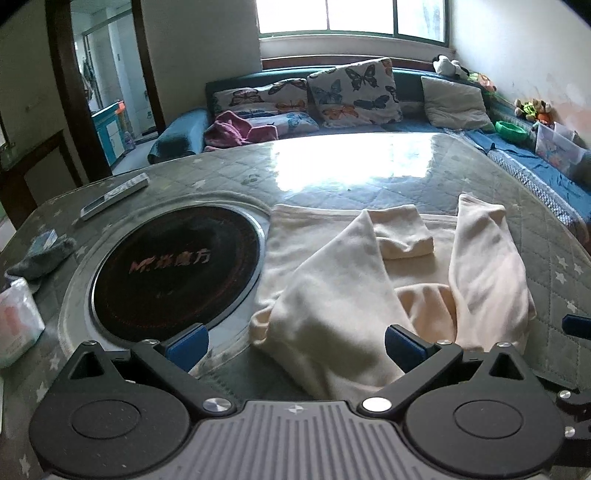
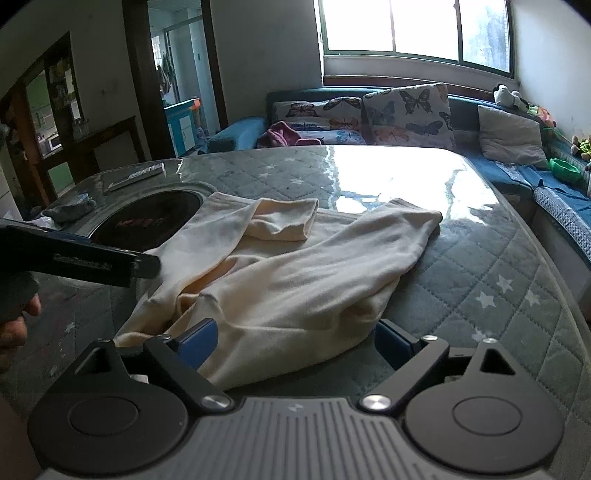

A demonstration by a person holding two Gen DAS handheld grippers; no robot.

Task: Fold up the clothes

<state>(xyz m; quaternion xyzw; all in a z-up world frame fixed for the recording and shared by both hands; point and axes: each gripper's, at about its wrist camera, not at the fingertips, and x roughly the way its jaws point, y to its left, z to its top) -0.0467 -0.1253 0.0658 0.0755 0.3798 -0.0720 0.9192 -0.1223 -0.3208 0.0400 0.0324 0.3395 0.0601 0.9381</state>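
Hovering claws spread over cream garment

You get bright daylight from the window, blown out white, with strong glare on the table. Corners go black, edges bend; the room stays dim.

We see a cream, soft matt knit cloth garment lying rumpled on a grey quilted star-print table cover under a glossy clear film that mirrors the window. Just left of the garment sits a round black glossy glass cooktop ringed in brushed metal. Our matt black plastic left gripper has smooth blue pads.
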